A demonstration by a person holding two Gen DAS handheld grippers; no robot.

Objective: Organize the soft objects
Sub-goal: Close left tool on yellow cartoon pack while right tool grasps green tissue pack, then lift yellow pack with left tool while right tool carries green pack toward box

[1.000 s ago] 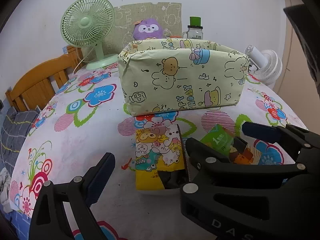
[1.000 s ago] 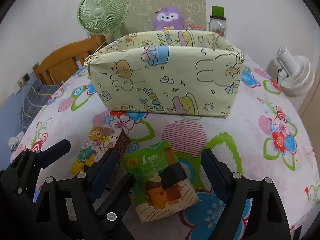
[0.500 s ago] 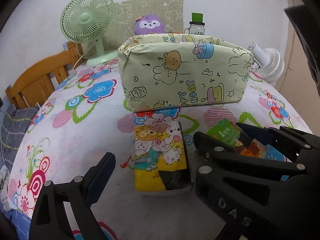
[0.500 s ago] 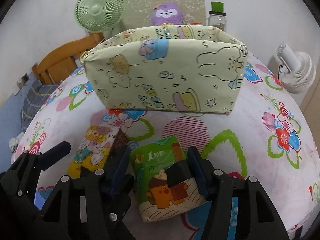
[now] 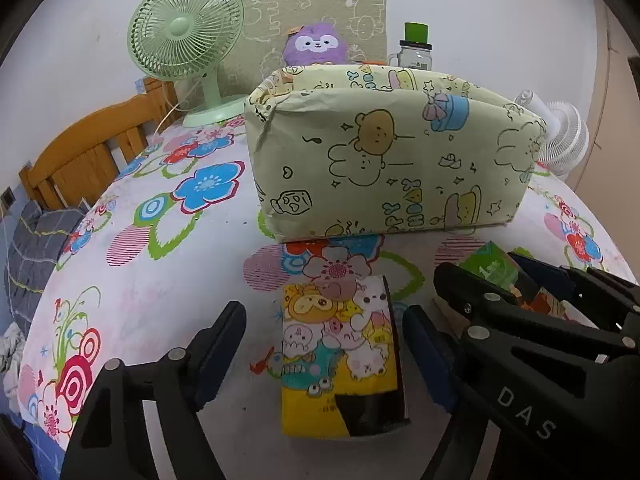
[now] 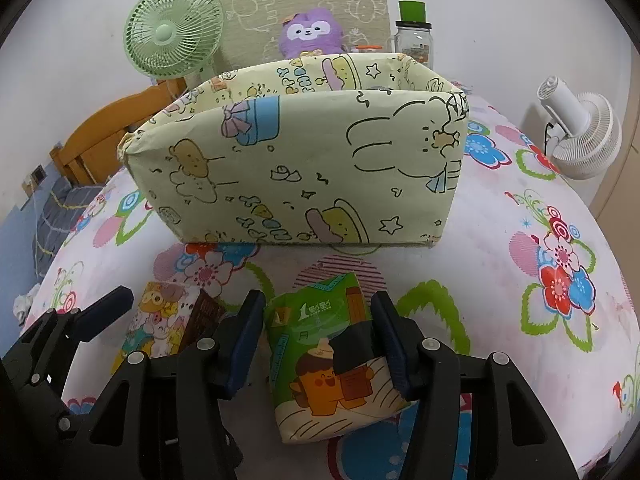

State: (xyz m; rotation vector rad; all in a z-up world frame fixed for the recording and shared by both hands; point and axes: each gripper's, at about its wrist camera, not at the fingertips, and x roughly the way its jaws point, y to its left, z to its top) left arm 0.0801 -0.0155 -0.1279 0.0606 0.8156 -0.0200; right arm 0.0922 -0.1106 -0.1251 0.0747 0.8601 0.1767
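Flowered tablecloth (image 5: 132, 280) carries our work: right gripper (image 6: 320, 344) pinches the green tissue pack (image 6: 332, 360) lengthwise, paper-wrapped box (image 6: 304, 168) straight beyond; left gripper (image 5: 324, 344) straddles the yellow pack (image 5: 340, 360), spread, pack's length pointing away from us.

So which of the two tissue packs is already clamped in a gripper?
The green tissue pack, squeezed between the right gripper's fingers. The yellow cartoon tissue pack lies flat on the tablecloth, inside the open left gripper, untouched.

Behind the table: 1 green fan (image 5: 186, 36), a white fan (image 6: 580, 128) (far right), a green-capped jar (image 6: 414, 36).
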